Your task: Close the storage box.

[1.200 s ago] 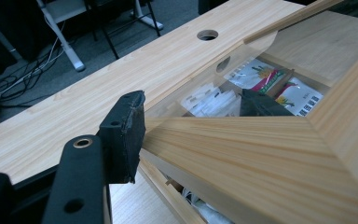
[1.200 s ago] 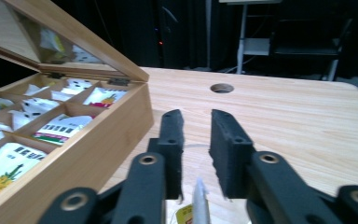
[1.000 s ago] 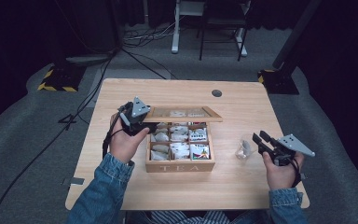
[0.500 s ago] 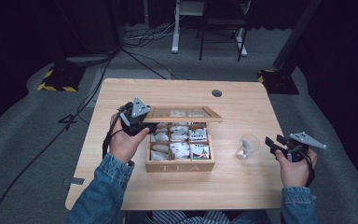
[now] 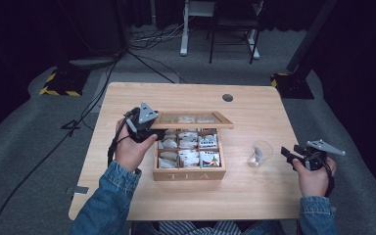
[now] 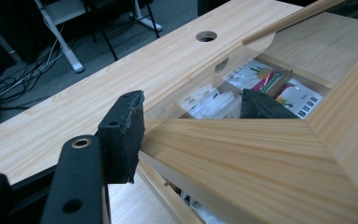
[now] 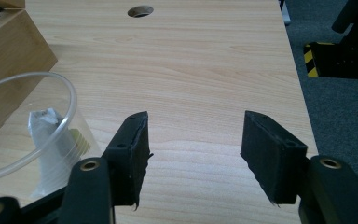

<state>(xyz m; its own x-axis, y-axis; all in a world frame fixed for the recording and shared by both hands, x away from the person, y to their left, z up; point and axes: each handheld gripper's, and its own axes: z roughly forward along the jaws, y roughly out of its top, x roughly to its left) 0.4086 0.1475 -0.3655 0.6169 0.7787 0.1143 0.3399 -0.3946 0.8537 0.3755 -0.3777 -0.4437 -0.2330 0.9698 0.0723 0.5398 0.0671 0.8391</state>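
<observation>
A wooden tea box (image 5: 188, 174) sits mid-table with several tea bags in its compartments. Its glass-paned lid (image 5: 191, 119) is raised. My left gripper (image 5: 149, 129) is shut on the lid's wooden frame (image 6: 242, 154), one pad (image 6: 123, 133) on the outside and the other behind the pane. A clear glass cup (image 5: 259, 154) with a tea bag (image 7: 51, 135) inside stands right of the box. My right gripper (image 5: 288, 154) hovers just right of the cup (image 7: 32, 126). Its jaws (image 7: 193, 140) have just been opening, and nothing is between them.
The light wooden table (image 5: 176, 98) has a round cable hole (image 5: 227, 97) at the back. Its right edge (image 7: 303, 107) is close to my right hand. Cables and black stands with yellow-striped bases (image 5: 58, 83) lie on the grey floor beyond.
My right gripper has drawn back to the right, away from the glass cup, and its jaws have widened. The left hand and the lid have stayed put.
</observation>
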